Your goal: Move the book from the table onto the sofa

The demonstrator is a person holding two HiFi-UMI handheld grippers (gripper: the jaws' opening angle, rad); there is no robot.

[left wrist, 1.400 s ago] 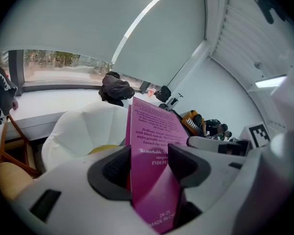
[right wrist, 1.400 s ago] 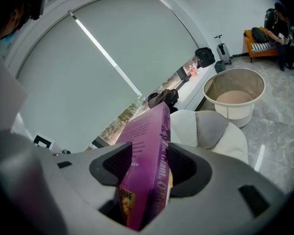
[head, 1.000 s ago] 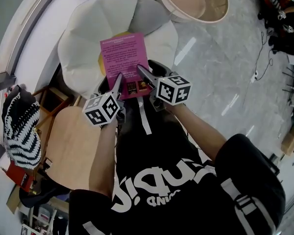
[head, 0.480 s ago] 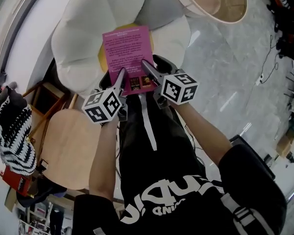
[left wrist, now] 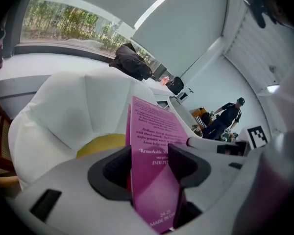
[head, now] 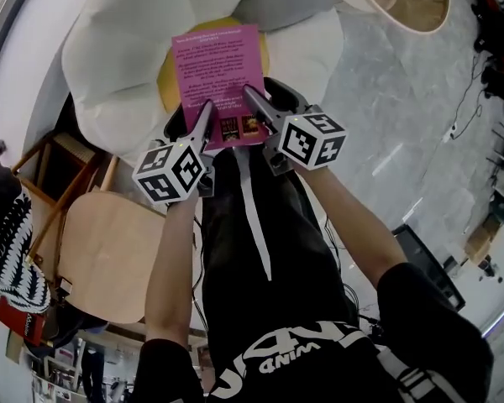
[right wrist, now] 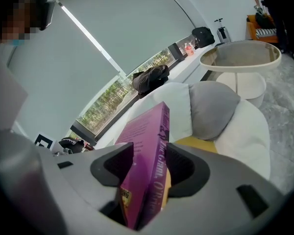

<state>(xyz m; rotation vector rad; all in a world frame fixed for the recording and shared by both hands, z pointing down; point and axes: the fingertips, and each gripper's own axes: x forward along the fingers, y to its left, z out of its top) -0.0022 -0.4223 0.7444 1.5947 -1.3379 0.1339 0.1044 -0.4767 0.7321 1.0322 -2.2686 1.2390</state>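
Clamping the book's [head: 217, 78] near end, left gripper [head: 205, 109] and right gripper [head: 250, 96], its jaws just tightening, point it lengthwise, seemingly over the sofa [head: 109, 65].

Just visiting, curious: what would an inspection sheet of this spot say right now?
Surface: white sofa with yellow cushion.
Job's things: pink book held over the sofa, not yet down.
Clutter: wooden chair, black-and-white knit.
Grippers: left tongs clamp the book; right tongs too, jaws have just been closing, book between them.
Cables: thin cable on the floor.
Surroundings: round table, window.
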